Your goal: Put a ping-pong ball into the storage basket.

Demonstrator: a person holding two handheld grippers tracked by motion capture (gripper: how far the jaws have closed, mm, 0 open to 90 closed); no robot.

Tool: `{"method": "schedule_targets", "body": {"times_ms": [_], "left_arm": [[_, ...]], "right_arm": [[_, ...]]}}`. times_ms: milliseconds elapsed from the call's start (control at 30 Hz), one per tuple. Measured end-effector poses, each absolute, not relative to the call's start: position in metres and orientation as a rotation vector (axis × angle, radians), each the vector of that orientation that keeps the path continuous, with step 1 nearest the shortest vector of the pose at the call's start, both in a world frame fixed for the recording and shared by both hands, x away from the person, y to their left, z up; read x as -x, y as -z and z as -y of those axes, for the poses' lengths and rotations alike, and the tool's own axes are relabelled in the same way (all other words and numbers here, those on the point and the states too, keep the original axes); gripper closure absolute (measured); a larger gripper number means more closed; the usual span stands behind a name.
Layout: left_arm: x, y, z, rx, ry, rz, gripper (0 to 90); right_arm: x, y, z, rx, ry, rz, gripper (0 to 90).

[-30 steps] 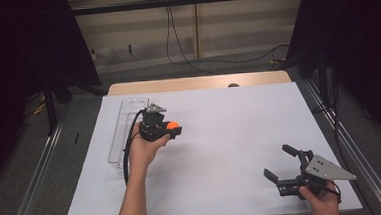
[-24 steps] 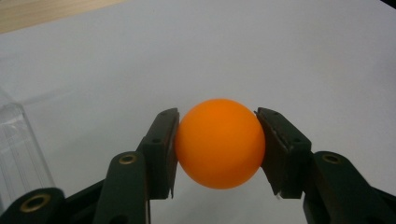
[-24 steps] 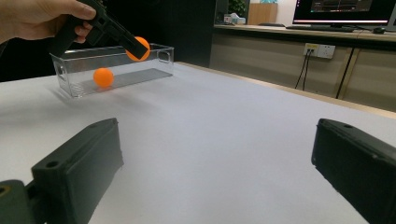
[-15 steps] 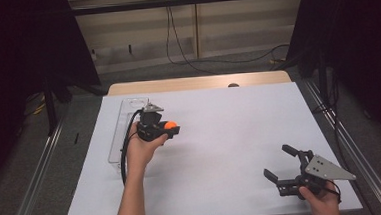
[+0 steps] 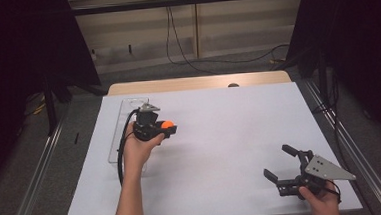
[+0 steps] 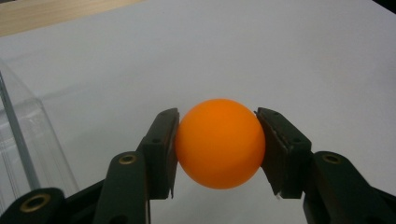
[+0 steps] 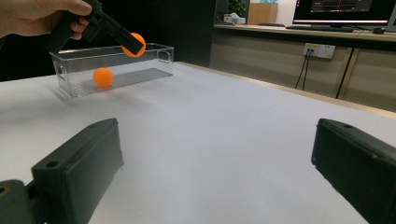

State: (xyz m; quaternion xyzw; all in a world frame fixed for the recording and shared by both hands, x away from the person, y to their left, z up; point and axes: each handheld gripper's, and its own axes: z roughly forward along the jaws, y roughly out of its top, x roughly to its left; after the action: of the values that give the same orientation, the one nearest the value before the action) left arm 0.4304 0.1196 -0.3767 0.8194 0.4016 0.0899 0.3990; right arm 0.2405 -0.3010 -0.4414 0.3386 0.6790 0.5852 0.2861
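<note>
A: Status check. Left hand-held gripper (image 5: 167,129) is clamped on an orange ball (image 6: 219,142), one jaw pad on each side, ball lifted off the table (image 5: 230,135).

B: Where relative to the bin?

A: Just beside the clear plastic bin (image 5: 122,136) at the table's left. In the right gripper view the held ball (image 7: 134,44) sits at about rim height by the bin (image 7: 112,67); can't tell from these angles whether it's over the opening or next to it.

B: Anything in the bin already?

A: One orange ball (image 7: 102,77) lying on the bin floor. So my read: one ball deposited, second one mid-transfer.

B: Right side?

A: Right hand-held gripper (image 5: 282,164) is at the near right corner, jaws spread wide, holding nothing, well apart from the bin.

B: What's left?

A: Judging by this, carry the held ball over the opening and release. No other loose balls visible on the table, so that's likely the last one.
</note>
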Motion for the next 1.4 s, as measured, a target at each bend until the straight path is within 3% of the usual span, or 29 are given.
{"method": "schedule_targets", "body": {"times_ms": [1400], "left_arm": [[-0.43,0.369,-0.145,-2.058,-0.298,-1.067,50.8]], "right_arm": [[-0.241,0.442,0.301,-0.904,-1.562,-1.815,1.3]]}}
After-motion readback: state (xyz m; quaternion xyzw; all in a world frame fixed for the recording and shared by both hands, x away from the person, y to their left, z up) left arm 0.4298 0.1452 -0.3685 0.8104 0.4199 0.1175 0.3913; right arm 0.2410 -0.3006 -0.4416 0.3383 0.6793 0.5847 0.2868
